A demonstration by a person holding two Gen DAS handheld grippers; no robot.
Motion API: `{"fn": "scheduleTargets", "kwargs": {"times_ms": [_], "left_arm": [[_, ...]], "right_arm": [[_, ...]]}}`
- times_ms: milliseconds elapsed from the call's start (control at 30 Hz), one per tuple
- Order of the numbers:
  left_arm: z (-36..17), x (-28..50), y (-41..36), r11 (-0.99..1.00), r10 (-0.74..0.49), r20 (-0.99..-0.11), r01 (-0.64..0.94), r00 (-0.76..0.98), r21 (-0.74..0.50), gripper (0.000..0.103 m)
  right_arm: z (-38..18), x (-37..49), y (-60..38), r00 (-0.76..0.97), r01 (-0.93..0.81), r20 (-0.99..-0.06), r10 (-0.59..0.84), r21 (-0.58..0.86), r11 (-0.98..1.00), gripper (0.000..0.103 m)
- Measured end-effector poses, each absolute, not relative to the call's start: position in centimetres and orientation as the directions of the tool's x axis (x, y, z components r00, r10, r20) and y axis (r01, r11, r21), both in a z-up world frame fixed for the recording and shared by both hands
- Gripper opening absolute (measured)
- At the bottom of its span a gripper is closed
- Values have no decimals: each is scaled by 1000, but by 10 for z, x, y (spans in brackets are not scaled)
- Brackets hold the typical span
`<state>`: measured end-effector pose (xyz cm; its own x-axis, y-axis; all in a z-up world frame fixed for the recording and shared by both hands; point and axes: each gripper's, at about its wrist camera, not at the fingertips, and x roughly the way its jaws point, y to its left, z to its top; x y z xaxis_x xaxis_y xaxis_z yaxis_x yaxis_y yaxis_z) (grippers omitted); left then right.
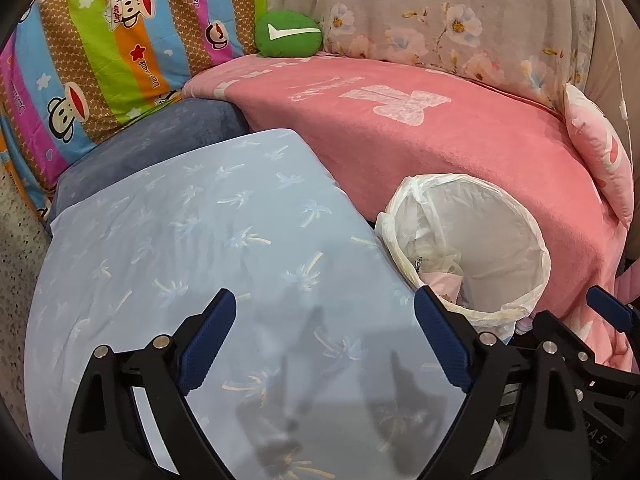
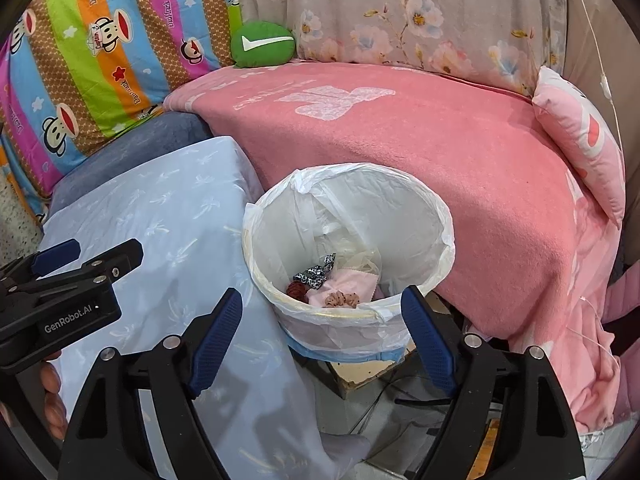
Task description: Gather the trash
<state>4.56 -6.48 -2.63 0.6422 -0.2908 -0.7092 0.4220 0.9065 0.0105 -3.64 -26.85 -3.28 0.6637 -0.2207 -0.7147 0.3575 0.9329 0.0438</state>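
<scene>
A round bin with a white plastic liner (image 2: 436, 216) stands between a light blue sheet (image 2: 160, 216) and a pink blanket (image 2: 440, 140). Inside it lie a pink cloth (image 2: 354, 280), a black-and-white patterned scrap (image 2: 318, 270), a dark red piece (image 2: 295, 289) and a peach scrunchie (image 2: 340, 299). My right gripper (image 2: 322, 295) is open just above the bin's near rim, with nothing between its fingers. My left gripper (image 1: 325, 296) is open and empty over the blue sheet (image 1: 200, 220), left of the bin (image 1: 532, 232). In the right wrist view the left gripper (image 2: 96, 252) shows at the left edge.
Behind are a striped monkey-print quilt (image 2: 100, 52), a green cushion (image 2: 262, 44), a floral cloth (image 2: 400, 12) and a pink pillow (image 2: 580, 140). A blue-grey cushion (image 1: 160, 140) lies under the sheet. Cables and a box (image 2: 372, 372) sit on the floor below the bin. A person's fingers (image 2: 52, 400) hold the left gripper.
</scene>
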Motion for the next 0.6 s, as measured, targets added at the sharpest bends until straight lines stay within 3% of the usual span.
{"fn": "scheduleTargets", "kwargs": {"times_ms": [167, 600], "left_arm": [[-28, 43, -62, 909, -282, -712, 417, 643, 17, 89], [-30, 38, -63, 916, -259, -709, 401, 655, 35, 92]], "right_arm": [[-37, -37, -271, 648, 364, -732, -212, 52, 930, 86], [-38, -41, -272, 650, 377, -722, -235, 38, 926, 86]]}}
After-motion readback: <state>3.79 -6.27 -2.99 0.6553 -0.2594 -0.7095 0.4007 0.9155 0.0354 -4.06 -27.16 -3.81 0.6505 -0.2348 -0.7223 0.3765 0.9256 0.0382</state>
